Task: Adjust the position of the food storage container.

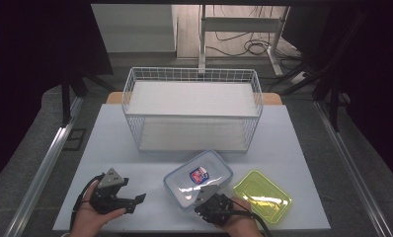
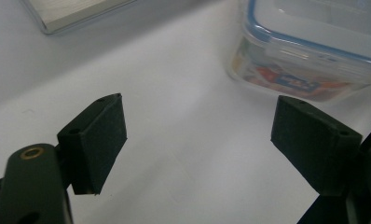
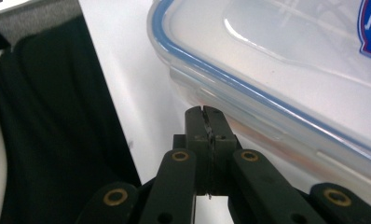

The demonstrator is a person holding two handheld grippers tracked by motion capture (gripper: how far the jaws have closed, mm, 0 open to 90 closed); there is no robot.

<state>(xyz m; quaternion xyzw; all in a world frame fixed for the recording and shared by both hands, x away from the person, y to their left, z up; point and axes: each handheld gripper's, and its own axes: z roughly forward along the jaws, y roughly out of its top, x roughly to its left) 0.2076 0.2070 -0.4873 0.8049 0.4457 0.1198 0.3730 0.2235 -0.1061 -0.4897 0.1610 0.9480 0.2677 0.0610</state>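
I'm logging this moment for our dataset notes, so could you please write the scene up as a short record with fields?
surface: white table
far side: white wire basket, standing empty
near centre: clear container with blue-rimmed lid on and a label
near right: yellow-green lid, flat on the table, beside the container
left gripper: jaws wide apart, holding nothing, pointing toward the container
right gripper: jaws pressed together, empty, tip close to the container's near edge
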